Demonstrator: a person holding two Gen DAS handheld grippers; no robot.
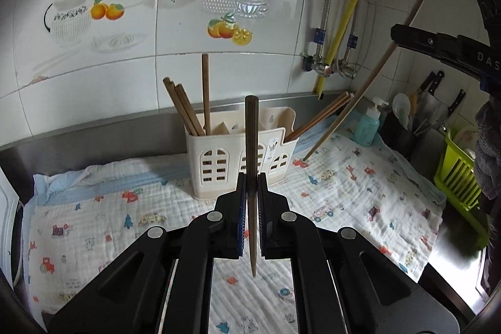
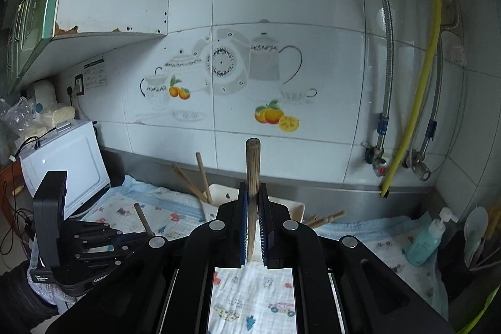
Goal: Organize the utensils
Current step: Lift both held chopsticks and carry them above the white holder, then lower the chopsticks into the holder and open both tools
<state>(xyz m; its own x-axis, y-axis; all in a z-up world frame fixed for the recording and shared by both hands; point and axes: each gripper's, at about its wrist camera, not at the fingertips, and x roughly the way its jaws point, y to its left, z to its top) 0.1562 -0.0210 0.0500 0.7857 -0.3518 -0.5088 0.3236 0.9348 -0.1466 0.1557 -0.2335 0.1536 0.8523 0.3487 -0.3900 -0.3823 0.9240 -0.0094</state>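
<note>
My left gripper (image 1: 250,179) is shut on a dark wooden chopstick (image 1: 251,130), held upright above the patterned cloth (image 1: 360,196). Just behind it stands a cream utensil holder (image 1: 216,158), with brown chopsticks (image 1: 184,108) leaning in its left end and more (image 1: 319,115) in its right end. At the upper right, my right gripper (image 1: 396,33) is shut on a pale chopstick (image 1: 353,105) whose lower tip hangs near the cloth. In the right wrist view this gripper (image 2: 253,193) clamps that chopstick (image 2: 252,165) upright, hiding most of the holder (image 2: 216,196). The left gripper (image 2: 147,235) shows at the lower left.
A teal soap bottle (image 1: 369,124), a knife block with knives (image 1: 435,93) and a green dish rack (image 1: 460,174) crowd the right end of the counter. A white microwave (image 2: 65,165) stands at the left. Pipes and valves (image 2: 382,165) run down the tiled wall.
</note>
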